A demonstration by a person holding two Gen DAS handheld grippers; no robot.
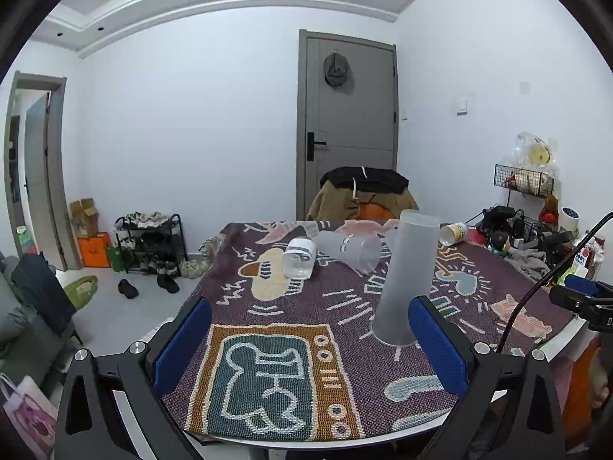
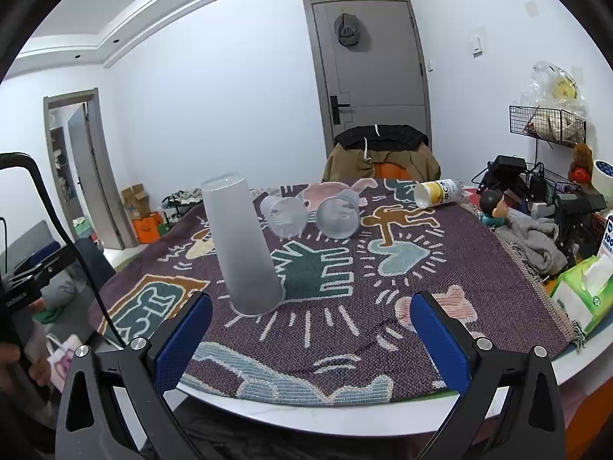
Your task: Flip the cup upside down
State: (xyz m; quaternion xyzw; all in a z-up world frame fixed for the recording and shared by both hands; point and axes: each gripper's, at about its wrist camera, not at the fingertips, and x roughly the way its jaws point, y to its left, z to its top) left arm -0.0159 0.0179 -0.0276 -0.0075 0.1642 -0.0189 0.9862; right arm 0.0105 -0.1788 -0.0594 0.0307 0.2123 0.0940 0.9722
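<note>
Tall frosted translucent plastic cup (image 1: 406,276) – matt, smooth. Woven patterned purple cloth (image 2: 345,268) – coarse, nubby weave, over glossy white worktop (image 2: 306,418). Both tools (image 1: 310,341) (image 2: 311,341): matt black plastic arms, textured blue pads (image 2: 184,341), shiny metal screws.

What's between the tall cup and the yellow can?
In the right wrist view, two clear cups lying on their sides sit between the tall cup and the can.
</note>
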